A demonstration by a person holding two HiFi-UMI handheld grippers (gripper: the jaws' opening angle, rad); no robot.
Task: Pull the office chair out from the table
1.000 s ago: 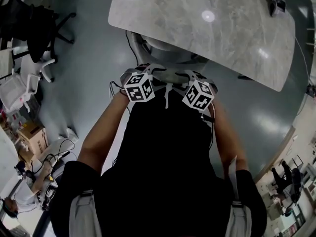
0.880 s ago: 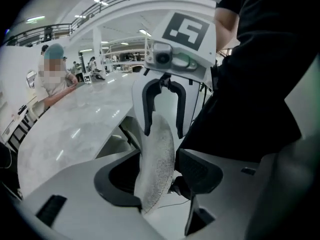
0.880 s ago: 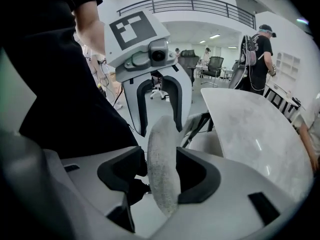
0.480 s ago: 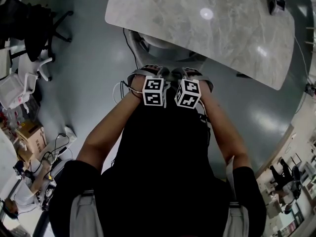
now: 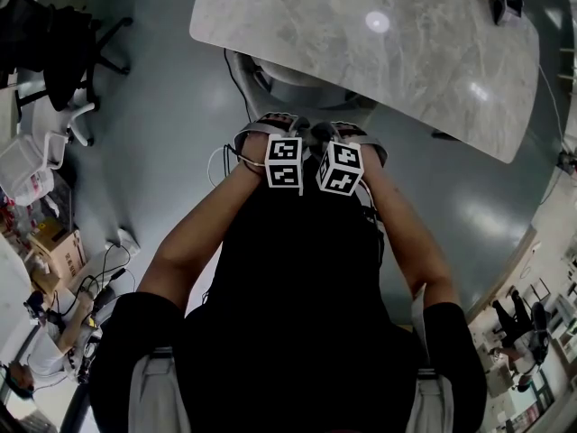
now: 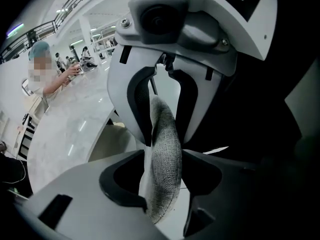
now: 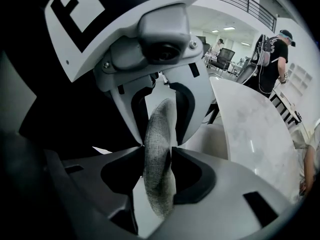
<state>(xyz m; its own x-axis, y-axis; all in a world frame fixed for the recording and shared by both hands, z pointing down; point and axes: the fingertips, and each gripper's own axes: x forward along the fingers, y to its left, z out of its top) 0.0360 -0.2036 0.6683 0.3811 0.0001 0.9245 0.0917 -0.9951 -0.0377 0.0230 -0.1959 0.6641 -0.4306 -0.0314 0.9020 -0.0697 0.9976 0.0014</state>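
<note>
The left gripper [image 5: 273,124] and right gripper [image 5: 347,130] sit side by side on the top edge of the grey, woven-fabric office chair [image 5: 288,88]. Each has just been closing its jaws, and that padded edge stands between them. The right gripper pinches it firmly, and the left appears clamped on it too. The chair is close against the pale, marble-patterned oval counter [image 5: 379,52], its seat seemingly tucked under the near rim.
</note>
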